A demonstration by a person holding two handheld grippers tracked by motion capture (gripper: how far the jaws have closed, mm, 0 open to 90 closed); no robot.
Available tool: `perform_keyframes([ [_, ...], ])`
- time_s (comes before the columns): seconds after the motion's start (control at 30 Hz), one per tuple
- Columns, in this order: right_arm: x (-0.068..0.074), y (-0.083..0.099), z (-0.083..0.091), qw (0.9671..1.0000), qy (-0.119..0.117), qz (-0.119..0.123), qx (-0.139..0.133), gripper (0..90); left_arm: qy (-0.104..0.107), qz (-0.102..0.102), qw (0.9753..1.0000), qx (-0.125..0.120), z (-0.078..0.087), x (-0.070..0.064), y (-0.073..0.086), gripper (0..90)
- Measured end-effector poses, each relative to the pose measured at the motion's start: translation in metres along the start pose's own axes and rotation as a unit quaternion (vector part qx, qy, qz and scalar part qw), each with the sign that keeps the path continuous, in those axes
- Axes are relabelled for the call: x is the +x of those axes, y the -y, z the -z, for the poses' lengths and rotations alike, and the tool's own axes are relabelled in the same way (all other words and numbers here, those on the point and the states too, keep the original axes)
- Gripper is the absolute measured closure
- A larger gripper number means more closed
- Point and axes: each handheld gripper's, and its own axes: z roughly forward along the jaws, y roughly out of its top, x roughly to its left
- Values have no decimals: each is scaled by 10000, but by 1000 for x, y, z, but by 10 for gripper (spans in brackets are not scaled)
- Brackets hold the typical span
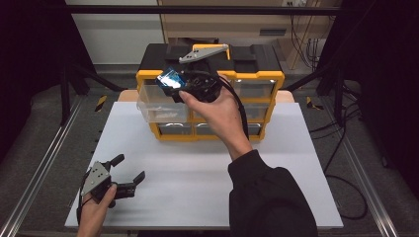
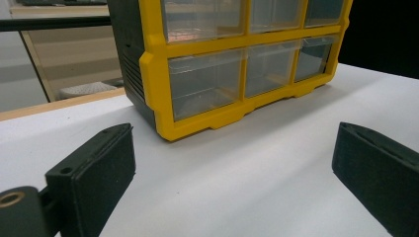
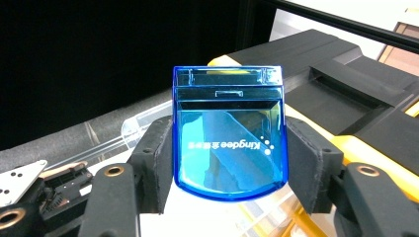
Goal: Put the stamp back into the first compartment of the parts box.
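A yellow and black drawer cabinet (image 1: 257, 76) stands at the back of the white table (image 1: 197, 173). Its clear upper-left drawer (image 1: 153, 106) is pulled out toward the left. Just above that drawer my right gripper (image 1: 174, 85) is shut on a small translucent blue box (image 1: 169, 78). In the right gripper view the blue box (image 3: 230, 143), with white lettering on it, sits squeezed between both pads (image 3: 158, 163). Near the table's front left corner my left gripper (image 1: 129, 173) is open and holds nothing. Its wide-apart jaws point at the cabinet (image 2: 197, 118).
Black frame posts and rails flank the table, and cables hang at the right (image 1: 341, 133). The cabinet's black top (image 3: 336, 84) lies behind the blue box. Bare white table (image 2: 257, 173) spreads in front of the cabinet.
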Motion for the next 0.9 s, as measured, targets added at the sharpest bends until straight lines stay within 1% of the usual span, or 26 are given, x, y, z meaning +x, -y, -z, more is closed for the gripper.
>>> perform_keyframes([
  [0.07, 1, 0, -1, 10000, 0, -21, 38, 420, 2, 1, 10000, 7, 0, 0, 0, 27],
  [0.27, 1, 1, -3, 10000, 17, 12, 71, 420, -6, 14, 10000, -6, 0, 0, 0, 27],
  [0.37, 1, 1, -5, 9999, 27, -38, 95, 420, 3, 0, 10000, 5, 0, 0, 0, 27],
  [0.7, 2, 0, -13, 9997, 72, -35, 234, 420, 3, -29, 10000, -5, 0, -1, 0, 27],
  [0.9, 1, 1, -15, 9996, 36, -61, 276, 419, 11, -42, 10000, -3, 0, -1, 0, 27],
])
